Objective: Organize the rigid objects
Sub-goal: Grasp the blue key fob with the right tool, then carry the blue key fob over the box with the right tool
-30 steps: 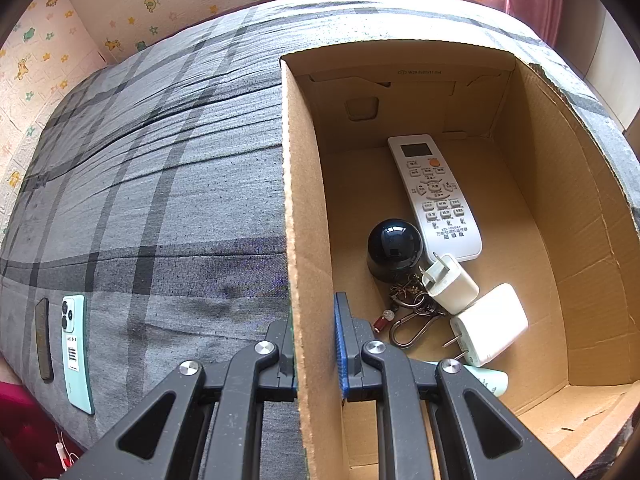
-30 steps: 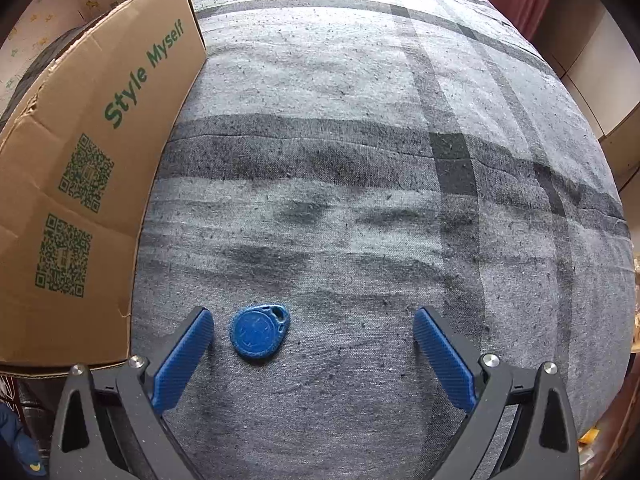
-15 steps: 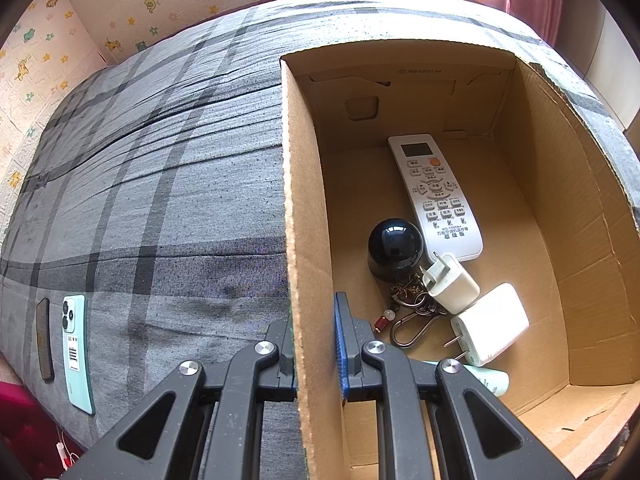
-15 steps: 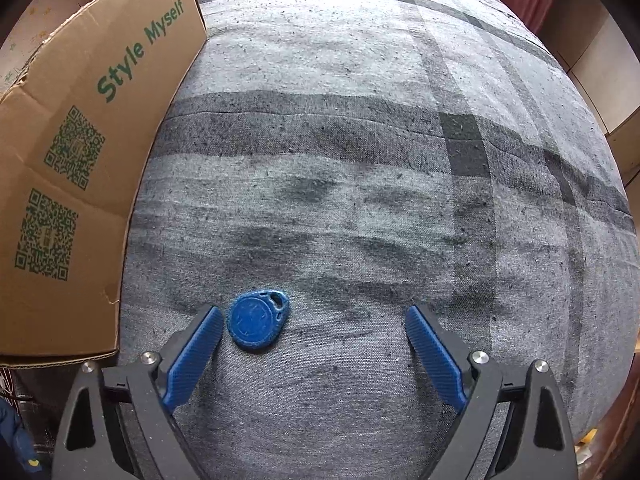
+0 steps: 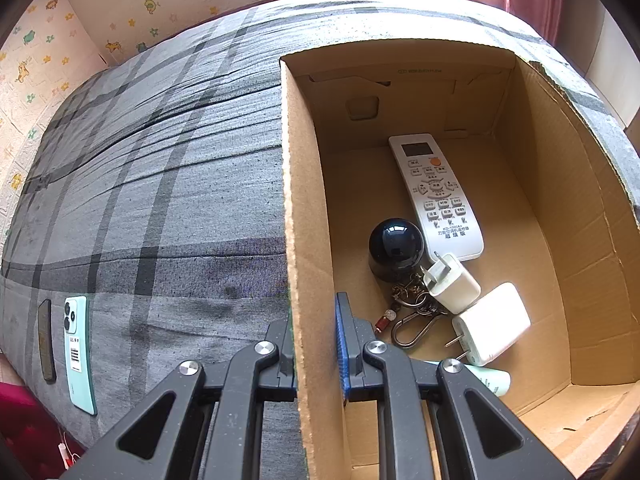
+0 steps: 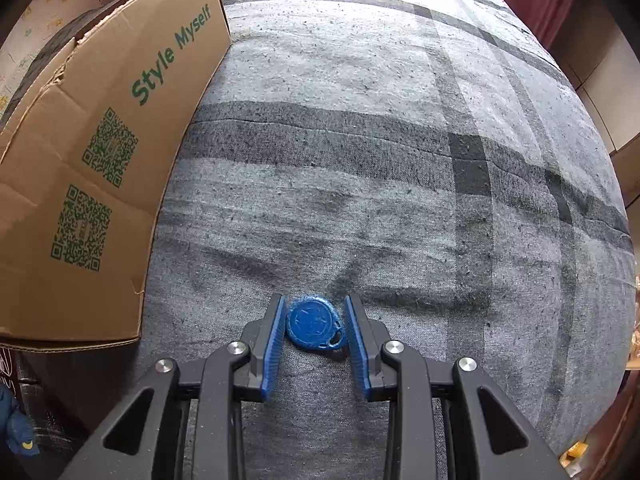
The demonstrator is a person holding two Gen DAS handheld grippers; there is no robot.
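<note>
My left gripper (image 5: 316,344) pinches the cardboard box (image 5: 304,216) wall; outer pad hidden behind it. A tube (image 5: 490,380) lies half-covered. My right gripper (image 6: 314,334) has just been closing around the blue key fob (image 6: 314,322) on the bedspread (image 6: 380,160); contact unclear.

Right gripper closes around the fob

Its wide-spread fingers (image 6: 276,332) have just been closing and now flank the blue key fob (image 6: 314,322).
</note>
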